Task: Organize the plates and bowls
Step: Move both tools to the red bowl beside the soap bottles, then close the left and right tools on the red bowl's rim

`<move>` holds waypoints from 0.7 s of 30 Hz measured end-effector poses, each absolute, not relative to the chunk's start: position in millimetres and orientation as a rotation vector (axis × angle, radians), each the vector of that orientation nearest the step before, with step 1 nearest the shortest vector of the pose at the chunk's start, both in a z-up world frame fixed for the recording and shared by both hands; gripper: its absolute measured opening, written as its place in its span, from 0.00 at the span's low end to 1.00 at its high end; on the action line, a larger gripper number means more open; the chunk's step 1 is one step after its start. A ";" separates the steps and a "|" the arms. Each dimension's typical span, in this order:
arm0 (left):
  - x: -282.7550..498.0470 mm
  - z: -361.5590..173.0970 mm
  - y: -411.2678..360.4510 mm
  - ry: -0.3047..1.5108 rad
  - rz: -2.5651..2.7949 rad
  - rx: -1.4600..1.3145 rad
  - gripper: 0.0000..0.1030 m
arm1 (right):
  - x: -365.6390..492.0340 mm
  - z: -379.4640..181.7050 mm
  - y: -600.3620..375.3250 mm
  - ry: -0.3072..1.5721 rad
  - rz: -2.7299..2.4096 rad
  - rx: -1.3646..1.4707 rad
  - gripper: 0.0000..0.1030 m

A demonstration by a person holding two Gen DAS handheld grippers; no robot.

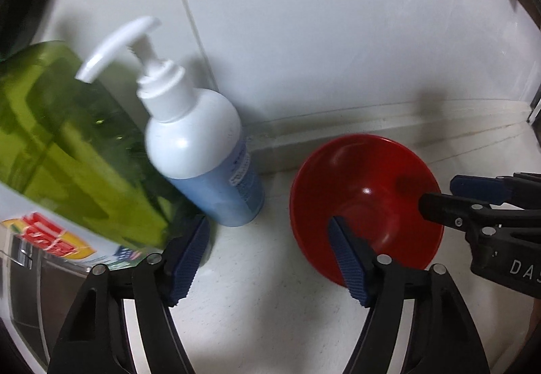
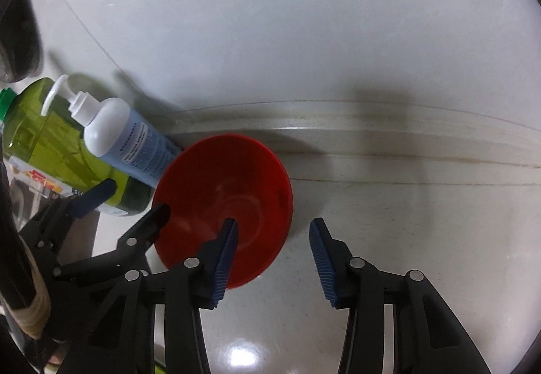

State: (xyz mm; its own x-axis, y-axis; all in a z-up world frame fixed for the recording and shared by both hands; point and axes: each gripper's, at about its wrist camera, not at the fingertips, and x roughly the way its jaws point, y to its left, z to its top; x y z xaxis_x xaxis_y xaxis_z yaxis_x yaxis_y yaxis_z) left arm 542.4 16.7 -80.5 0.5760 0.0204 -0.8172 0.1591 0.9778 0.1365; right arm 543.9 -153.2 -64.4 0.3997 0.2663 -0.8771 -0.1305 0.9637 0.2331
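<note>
Right wrist view: red bowl (image 2: 230, 205) upright on the bench (image 2: 389, 221), near its back edge by the wall, just beside a white pump bottle (image 2: 130, 137) and green bottle (image 2: 50, 144). Right tongs (image 2: 274, 255) spread wide, straddling the bowl's near rim, probably for a rim pinch. Left tongs (image 1: 270, 259) likewise parted, holding nothing, one finger over the bowl.

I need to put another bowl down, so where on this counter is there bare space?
Right of the red bowl, the counter is bare up to the wall ledge. A smaller bare patch lies in front of the pump bottle. The left is crowded: that bottle and the green bottle stand close together, near the bowl.
</note>
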 end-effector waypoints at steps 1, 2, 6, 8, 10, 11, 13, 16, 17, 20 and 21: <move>542.8 -81.9 13.2 0.958 -0.084 0.203 0.67 | 545.4 -65.7 -152.8 1.136 0.252 0.136 0.40; 544.4 -84.6 11.5 0.961 -0.085 0.203 0.66 | 546.9 -67.8 -152.4 1.142 0.253 0.139 0.35; 549.7 -92.8 5.5 0.986 -0.096 0.205 0.58 | 550.2 -72.6 -151.7 1.156 0.255 0.150 0.26; 551.4 -95.7 3.0 0.993 -0.102 0.200 0.52 | 550.9 -74.1 -150.0 1.161 0.260 0.145 0.22; 553.8 -97.8 4.7 0.999 -0.108 0.189 0.47 | 551.8 -75.5 -149.5 1.168 0.259 0.152 0.21; 555.1 -98.7 4.5 1.003 -0.111 0.182 0.44 | 552.2 -74.6 -148.8 1.170 0.256 0.156 0.20; 557.7 -101.1 3.9 1.012 -0.118 0.172 0.36 | 552.8 -75.6 -148.6 1.171 0.247 0.157 0.16; 562.6 -106.8 0.4 1.036 -0.126 0.170 0.19 | 553.1 -76.8 -148.3 1.173 0.242 0.155 0.13; 563.3 -108.0 -0.8 1.039 -0.130 0.170 0.14 | 553.2 -76.7 -148.2 1.173 0.242 0.157 0.13; 564.7 -111.2 -7.2 1.028 -0.122 0.184 0.13 | 553.2 -76.0 -147.2 1.176 0.234 0.160 0.13; 564.5 -111.5 -9.0 1.027 -0.119 0.191 0.13 | 552.9 -75.5 -146.9 1.178 0.229 0.160 0.12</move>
State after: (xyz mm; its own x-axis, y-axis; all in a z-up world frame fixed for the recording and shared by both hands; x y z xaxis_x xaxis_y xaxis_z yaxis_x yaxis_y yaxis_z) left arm 564.5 -9.0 -111.5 0.5132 -0.0094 -0.8582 0.1878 0.9769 0.1016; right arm 552.9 -146.9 -75.5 0.3637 0.2601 -0.8945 -0.0939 0.9656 0.2425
